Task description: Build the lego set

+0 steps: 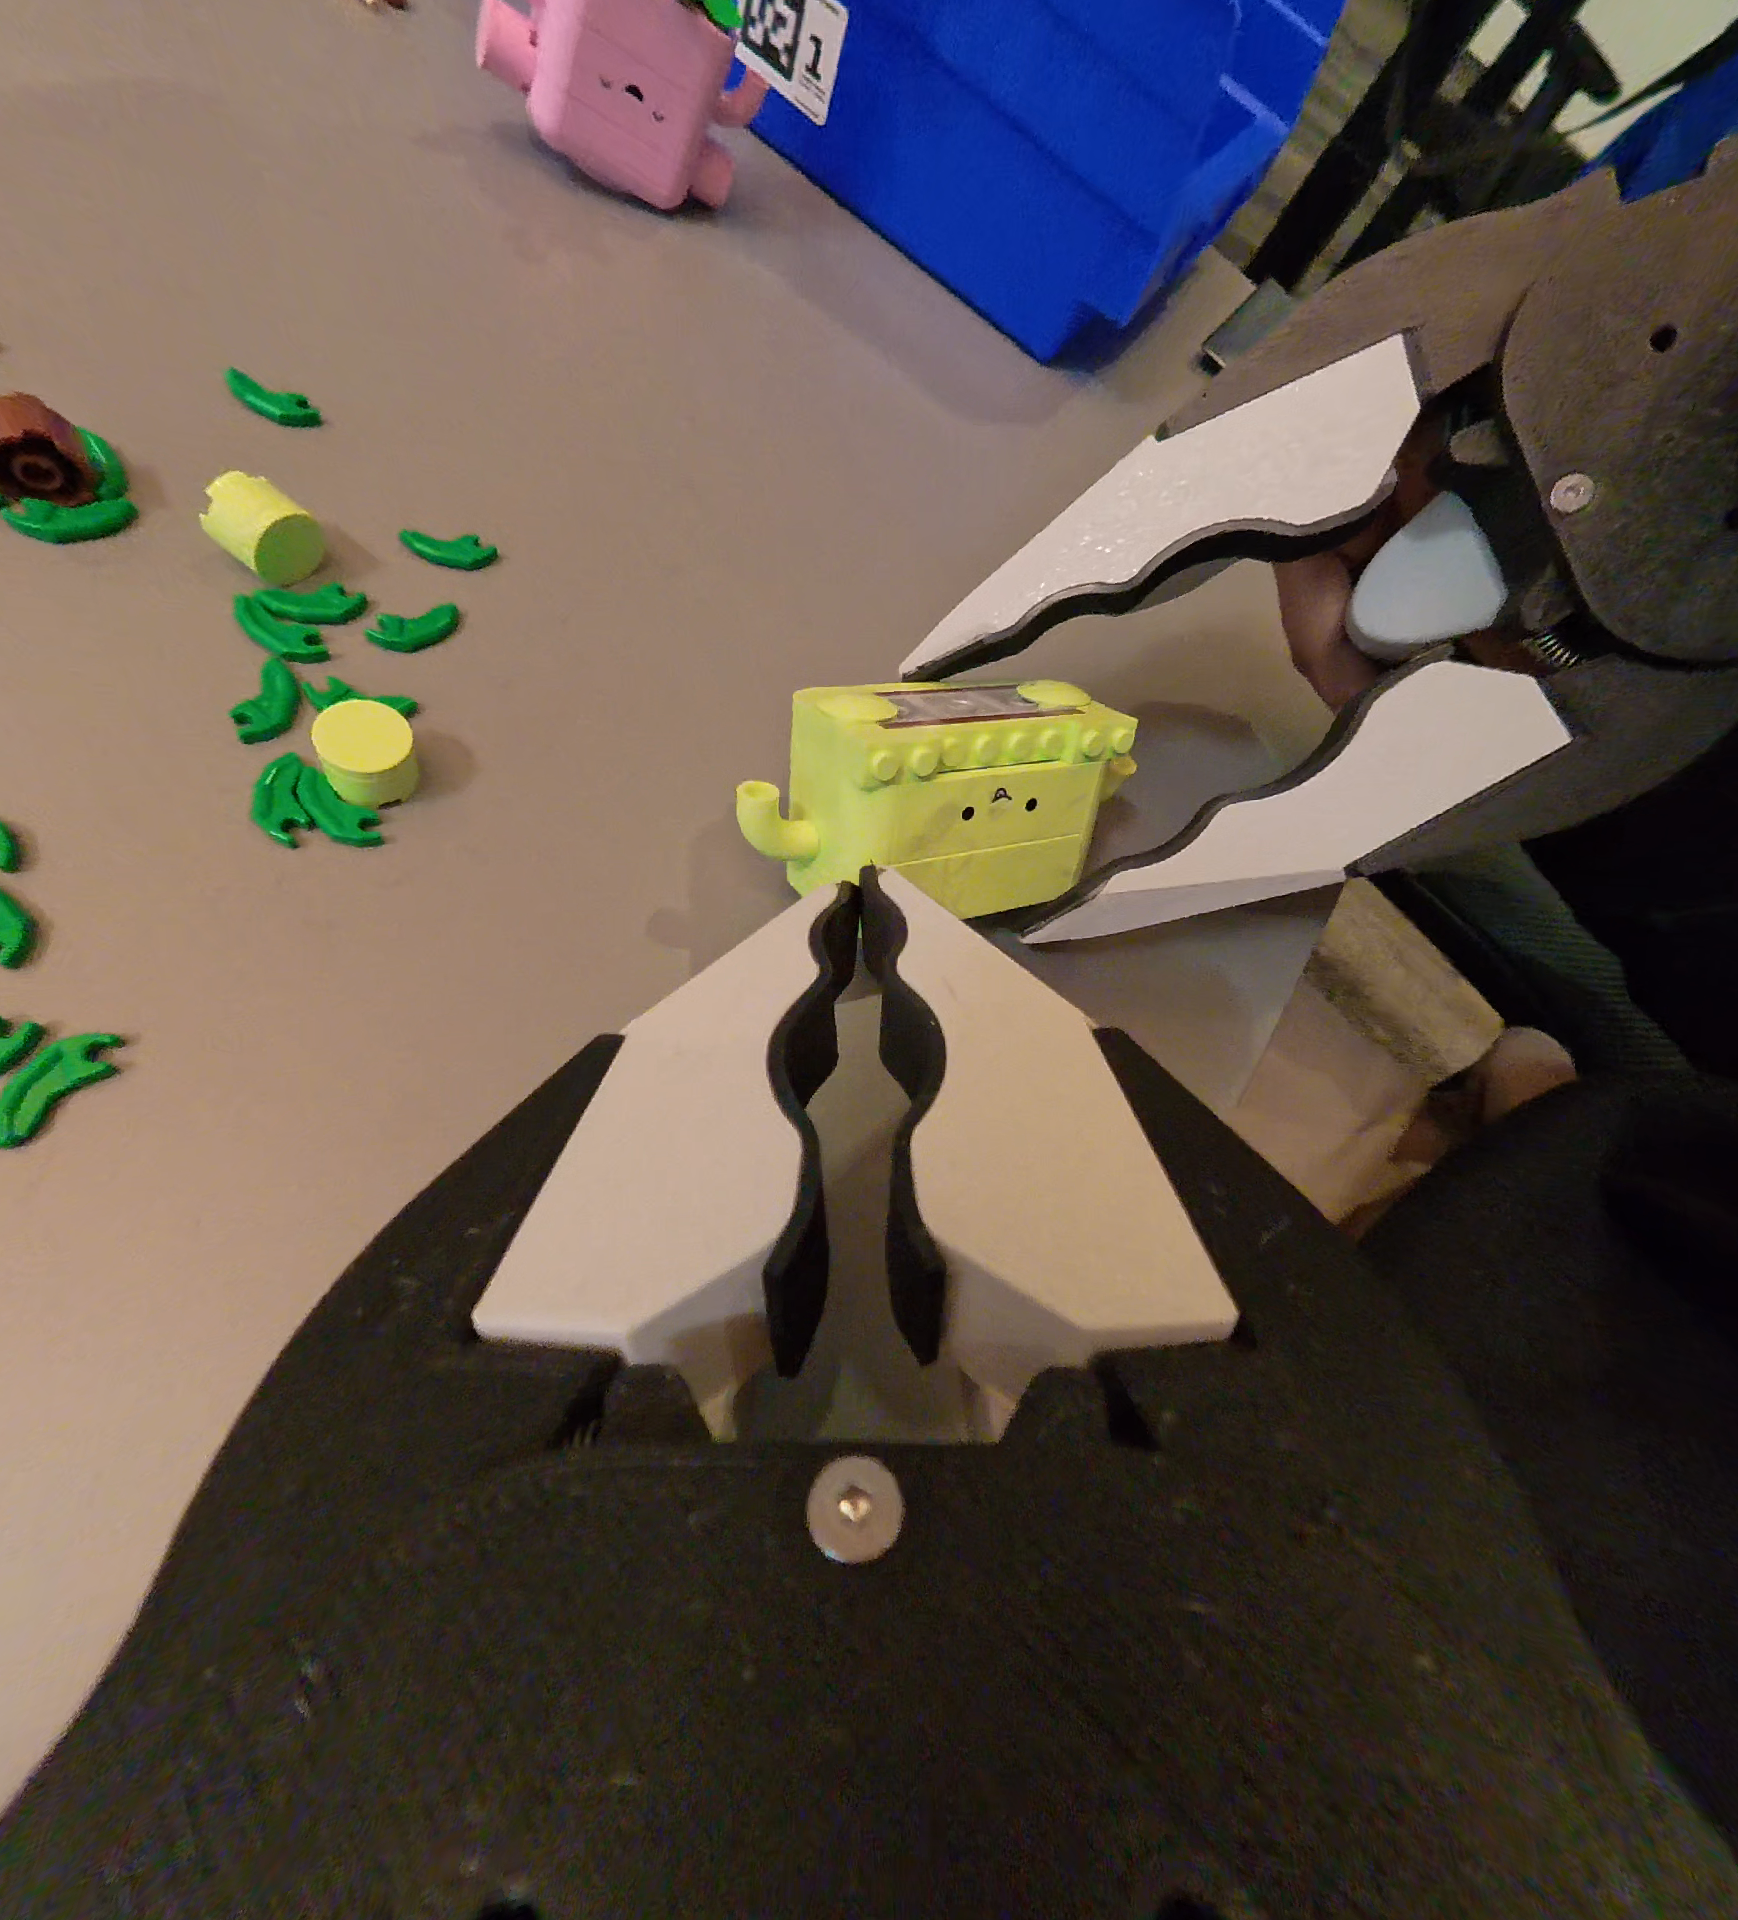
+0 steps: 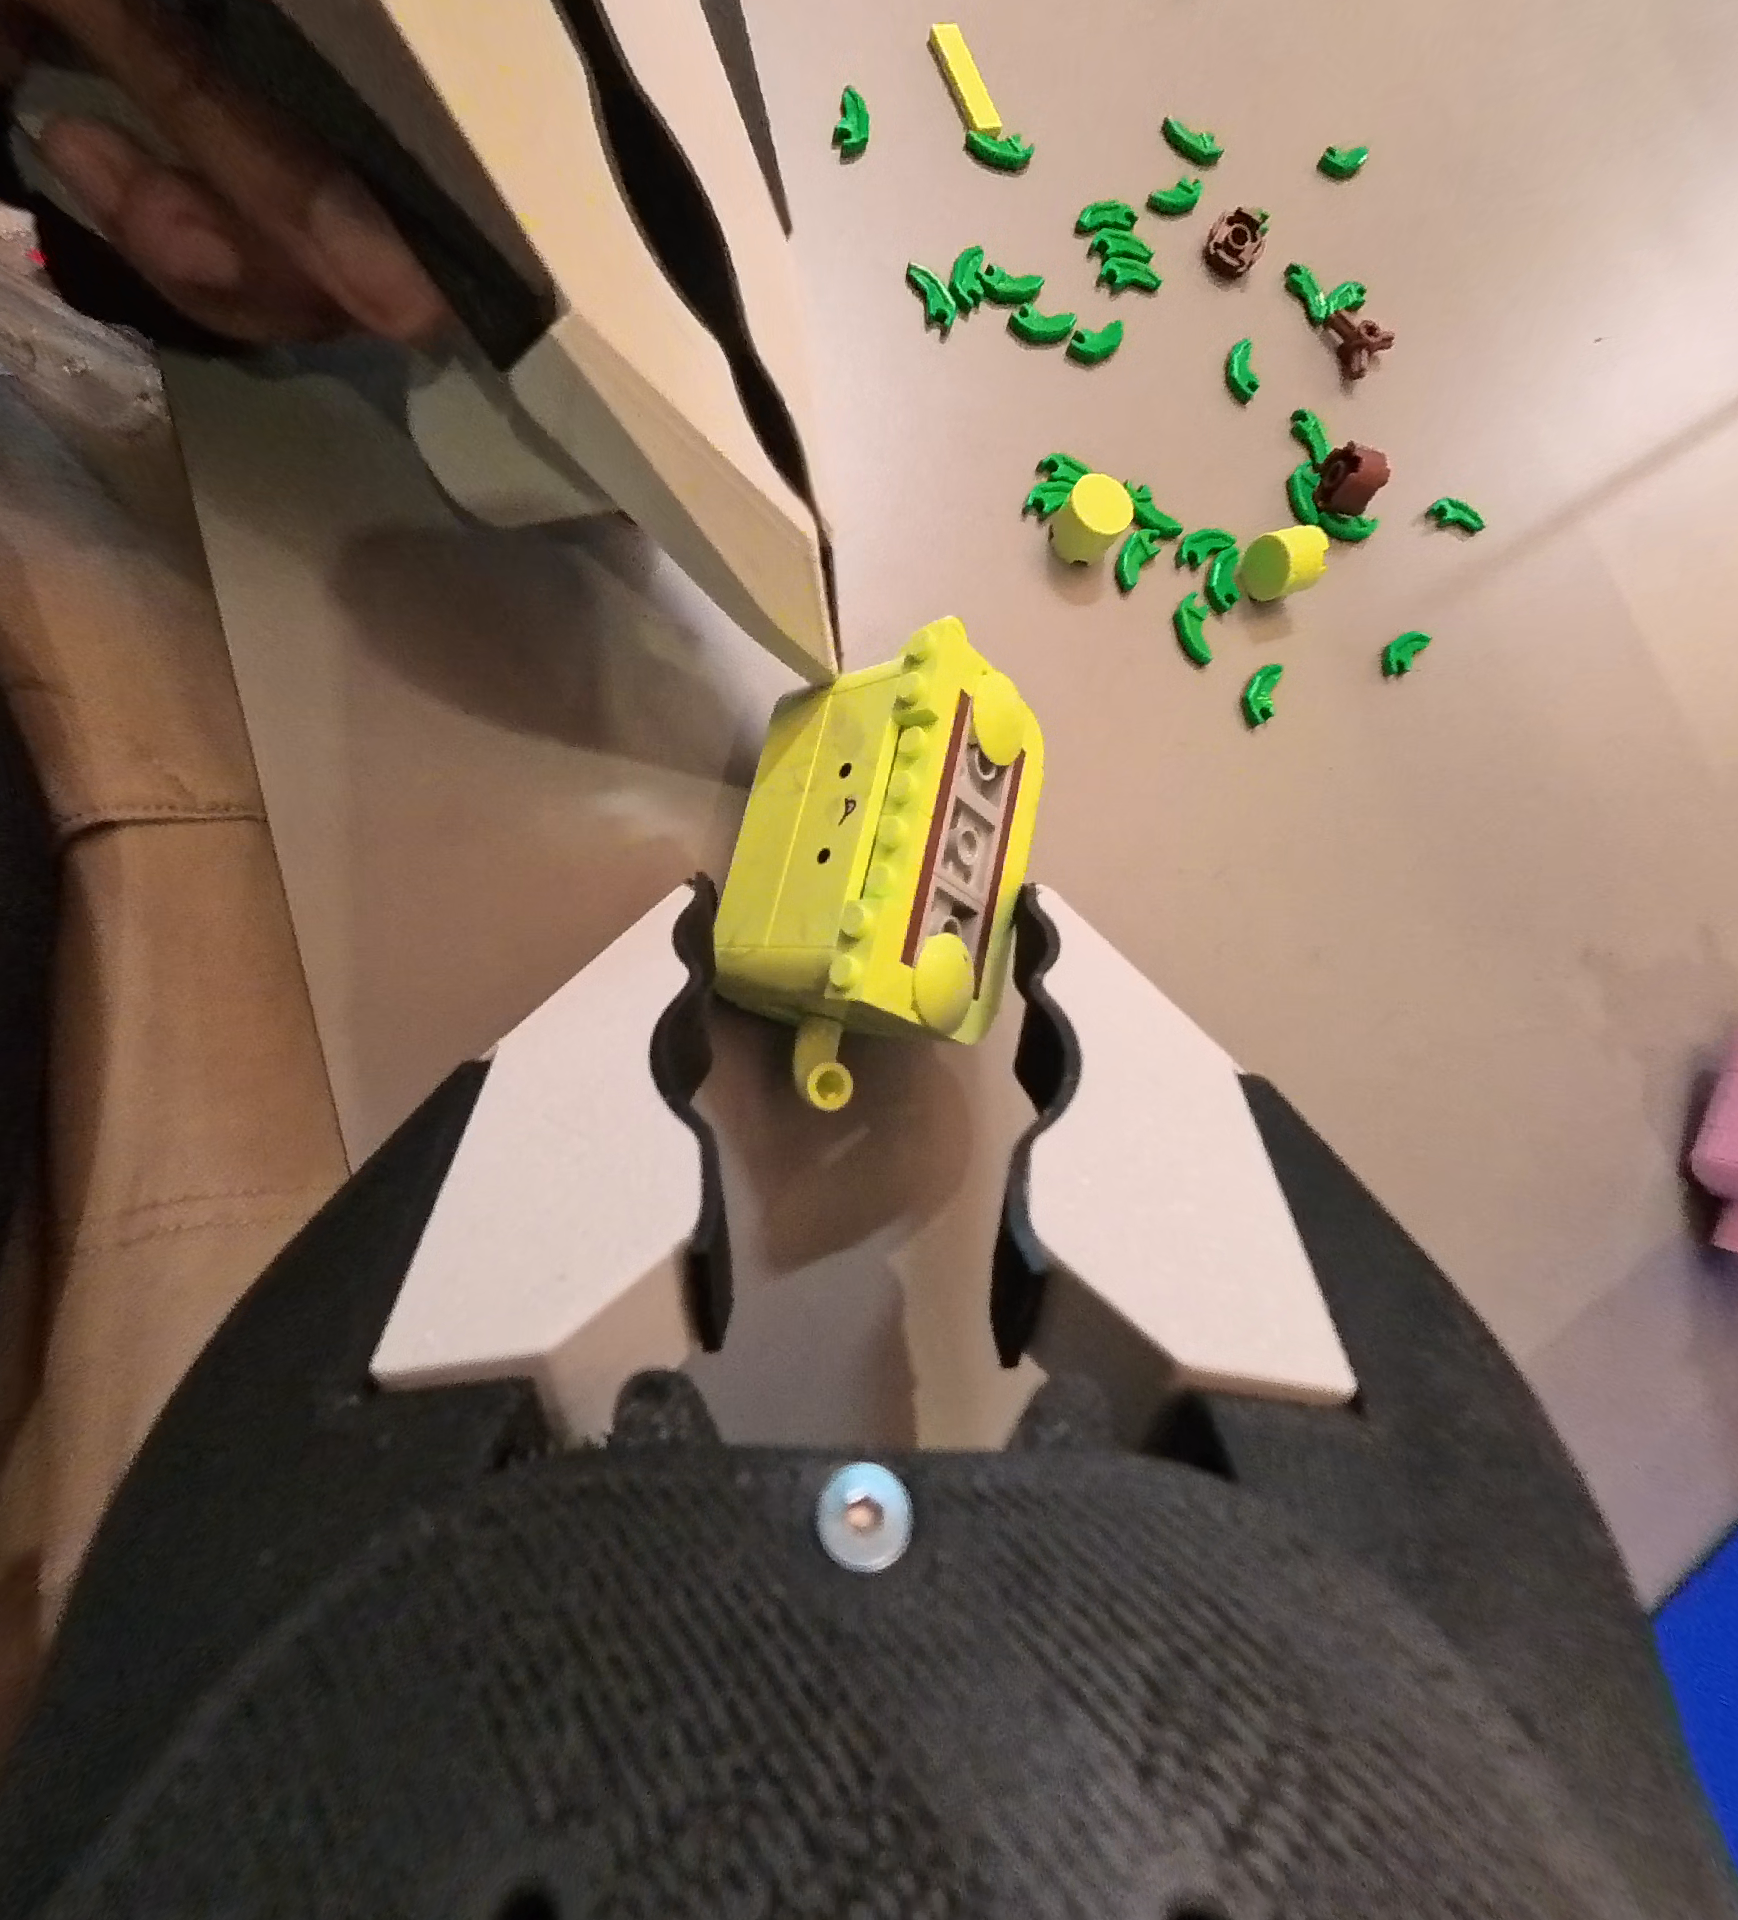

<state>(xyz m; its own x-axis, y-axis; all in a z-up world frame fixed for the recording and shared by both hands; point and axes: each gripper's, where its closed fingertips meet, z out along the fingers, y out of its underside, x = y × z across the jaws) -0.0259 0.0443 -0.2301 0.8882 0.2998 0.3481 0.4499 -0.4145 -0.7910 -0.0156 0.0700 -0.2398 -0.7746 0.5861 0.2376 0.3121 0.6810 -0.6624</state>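
A lime-green lego block with a small face [image 1: 958,821] is tilted just above the grey table [image 1: 636,468]. My right gripper [image 2: 865,904] is shut on it. One pad is at its grey-studded top and the other is at its underside. The block [image 2: 875,831] has a curved lime pipe on its near end. In the left wrist view the right gripper [image 1: 969,800] comes in from the right. My left gripper [image 1: 860,883] is shut, with its tips at the block's lower front corner. It also shows in the right wrist view [image 2: 829,655], touching the block's far corner.
Several green leaf pieces [image 1: 304,623], two lime cylinders [image 1: 262,525] [image 1: 363,750] and a brown piece [image 1: 34,452] lie scattered to the left. A pink block figure [image 1: 626,94] and a blue bin [image 1: 1031,156] stand at the back. A yellow bar [image 2: 964,78] lies far off. Only a small space, under 4 cm, lies between the two pairs of fingers. The brown piece [image 1: 34,452] is about equally far from each gripper, around 15 centimetres. It turns up in the right wrist view [image 2: 1348,464] as well.
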